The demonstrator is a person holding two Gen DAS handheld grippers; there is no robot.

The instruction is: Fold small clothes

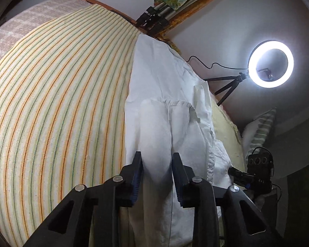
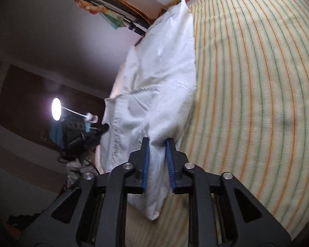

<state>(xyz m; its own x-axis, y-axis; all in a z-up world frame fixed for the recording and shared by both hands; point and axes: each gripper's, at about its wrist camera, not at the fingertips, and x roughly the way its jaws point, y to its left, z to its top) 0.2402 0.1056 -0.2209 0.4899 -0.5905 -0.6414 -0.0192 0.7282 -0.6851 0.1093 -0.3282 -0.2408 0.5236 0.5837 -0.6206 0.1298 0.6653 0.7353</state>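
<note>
White garment (image 1: pixel 164 94) on striped bedsheet (image 1: pixel 57 103), one end bunched between left gripper (image 1: pixel 157 160) pads, clamped, opposite end pinched in right gripper (image 2: pixel 157 144), ring light (image 1: pixel 270 63) beyond garment

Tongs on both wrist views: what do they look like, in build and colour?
Both are matte black plastic. The left tongs and the right tongs each have two angular arms with triangular cut-outs, round silver pivot bolts, and ribbed blue pads lining the inner finger faces. No cables or markings show on them.
</note>
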